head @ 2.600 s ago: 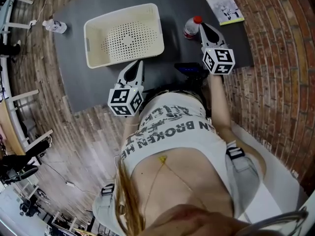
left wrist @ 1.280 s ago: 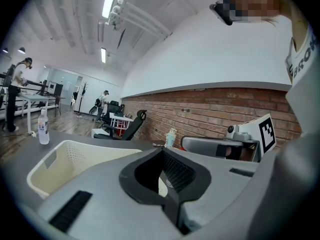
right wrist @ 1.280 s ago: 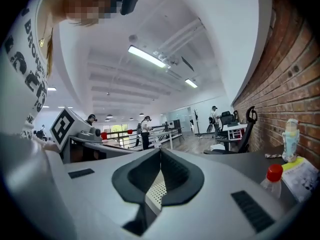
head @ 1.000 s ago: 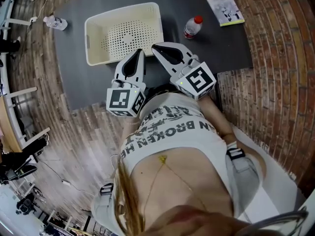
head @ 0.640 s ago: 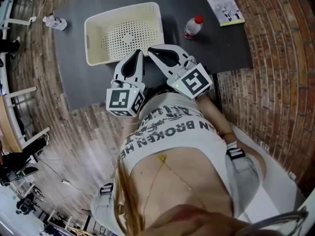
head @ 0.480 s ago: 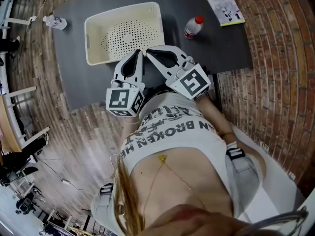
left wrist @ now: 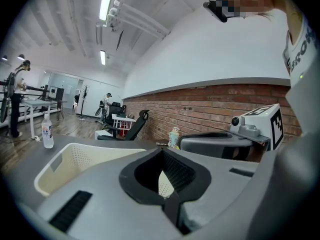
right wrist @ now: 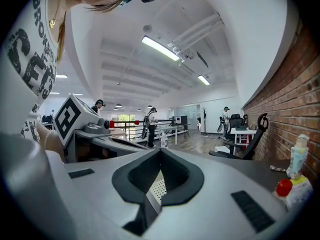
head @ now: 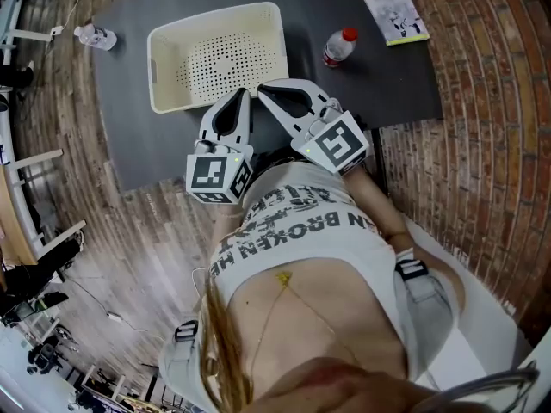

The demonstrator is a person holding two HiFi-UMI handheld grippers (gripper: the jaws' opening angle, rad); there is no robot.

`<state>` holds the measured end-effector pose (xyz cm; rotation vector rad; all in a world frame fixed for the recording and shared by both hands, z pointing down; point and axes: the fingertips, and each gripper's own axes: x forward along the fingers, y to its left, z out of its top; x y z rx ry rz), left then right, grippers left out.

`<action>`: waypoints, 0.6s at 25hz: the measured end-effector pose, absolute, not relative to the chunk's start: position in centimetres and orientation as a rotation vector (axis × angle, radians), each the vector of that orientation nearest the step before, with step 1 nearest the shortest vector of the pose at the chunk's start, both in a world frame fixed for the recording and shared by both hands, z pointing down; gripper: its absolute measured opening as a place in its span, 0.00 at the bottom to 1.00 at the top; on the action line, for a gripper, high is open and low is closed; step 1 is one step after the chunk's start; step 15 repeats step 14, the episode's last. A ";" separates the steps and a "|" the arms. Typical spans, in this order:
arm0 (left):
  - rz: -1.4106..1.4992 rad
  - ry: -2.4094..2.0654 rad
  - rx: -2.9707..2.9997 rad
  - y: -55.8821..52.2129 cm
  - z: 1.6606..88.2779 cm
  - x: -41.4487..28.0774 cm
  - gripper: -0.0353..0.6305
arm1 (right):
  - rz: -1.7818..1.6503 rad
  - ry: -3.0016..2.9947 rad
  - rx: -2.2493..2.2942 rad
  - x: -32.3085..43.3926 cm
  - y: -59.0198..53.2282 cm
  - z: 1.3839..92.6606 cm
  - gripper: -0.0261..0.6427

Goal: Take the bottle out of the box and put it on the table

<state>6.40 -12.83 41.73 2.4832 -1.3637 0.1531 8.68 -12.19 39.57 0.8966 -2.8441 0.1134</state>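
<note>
Table (head: 362, 84) first: it is dark and fills the far part of the head view. On it, left of the middle, sits the cream box (head: 215, 63), and its perforated floor is bare, with nothing inside that I can see.

At the near edge of the table I hold both tools close to my body. The left gripper (head: 244, 94) has its jaws together with nothing between them, and it points at the near wall of the box. The right gripper (head: 263, 89) is just beside it, also closed and empty, with its tip almost touching the left one.

A booklet (head: 392, 11) lies at the far right. The bottle (head: 338, 47), with its red cap, stands upright on the table, right of the box and apart from it. A second, clear bottle (head: 95, 36) stands by the far left corner.

I judge that the task is finished, because the bottle is out and on the table. The next move calls only for keeping both grippers clear of the bottle, so that it is not knocked over.
</note>
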 end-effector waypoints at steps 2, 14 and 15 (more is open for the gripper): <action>0.157 -1.360 2.486 -12.8 41.8 6.5 0.06 | 0.099 -2.834 0.899 8.8 -12.3 39.6 0.05; 0.167 -1.340 2.496 -12.8 41.9 6.8 0.06 | 0.026 -2.790 0.878 8.9 -12.5 40.2 0.05; 0.167 -1.340 2.496 -12.8 41.9 6.8 0.06 | 0.026 -2.790 0.878 8.9 -12.5 40.2 0.05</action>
